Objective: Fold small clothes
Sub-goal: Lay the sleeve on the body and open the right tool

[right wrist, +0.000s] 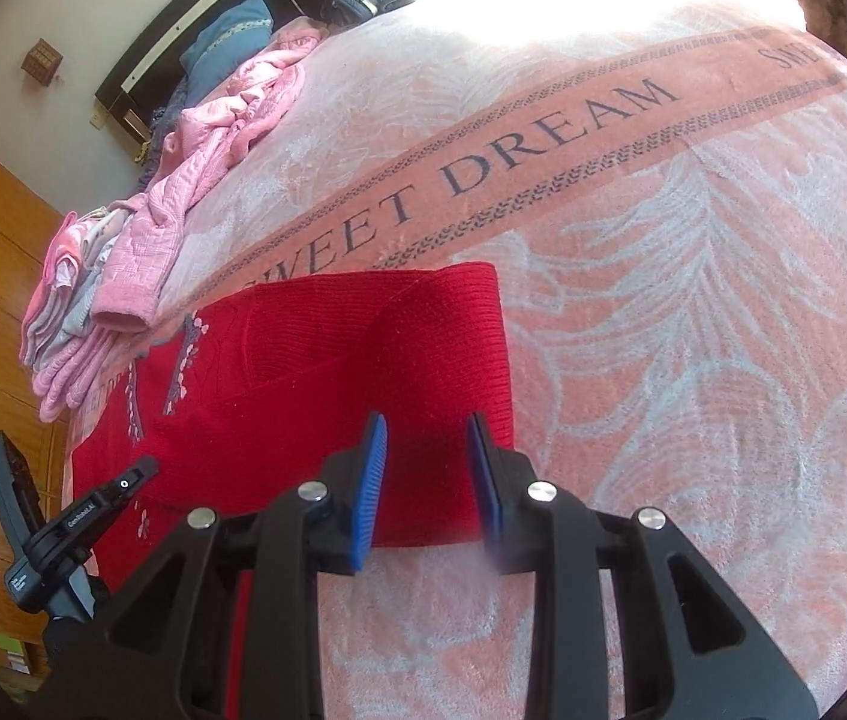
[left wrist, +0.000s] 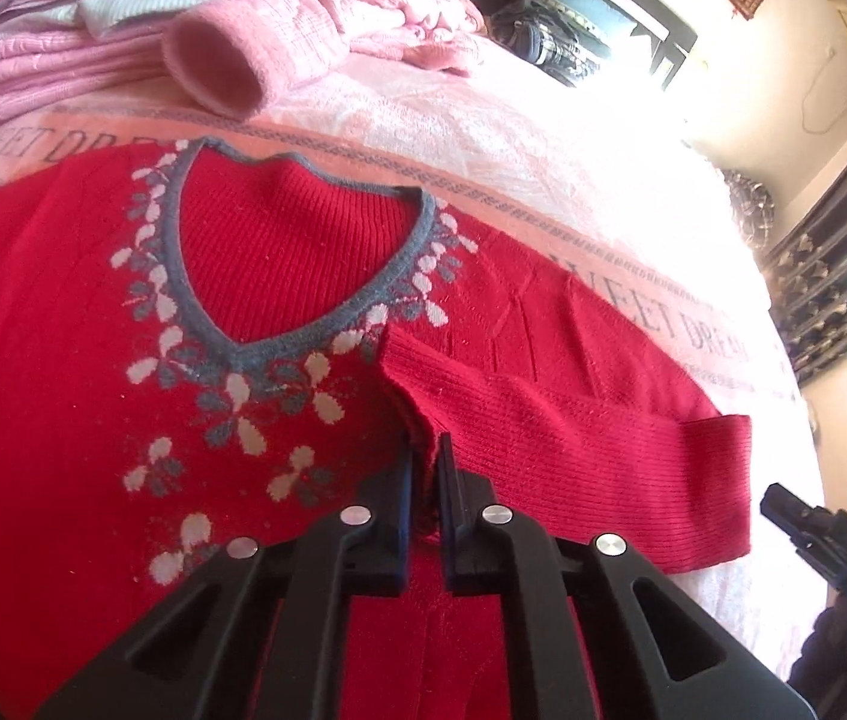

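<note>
left gripper (left wrist: 425, 456) clamps red sweater (left wrist: 63, 360) sleeve cuff, folding it inward | right gripper (right wrist: 426, 450) released, straddling folded side edge; likely steadying

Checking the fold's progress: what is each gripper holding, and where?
The left gripper pinches the red sweater at its folded-in sleeve's cuff edge. The right gripper is open, holding nothing.
</note>
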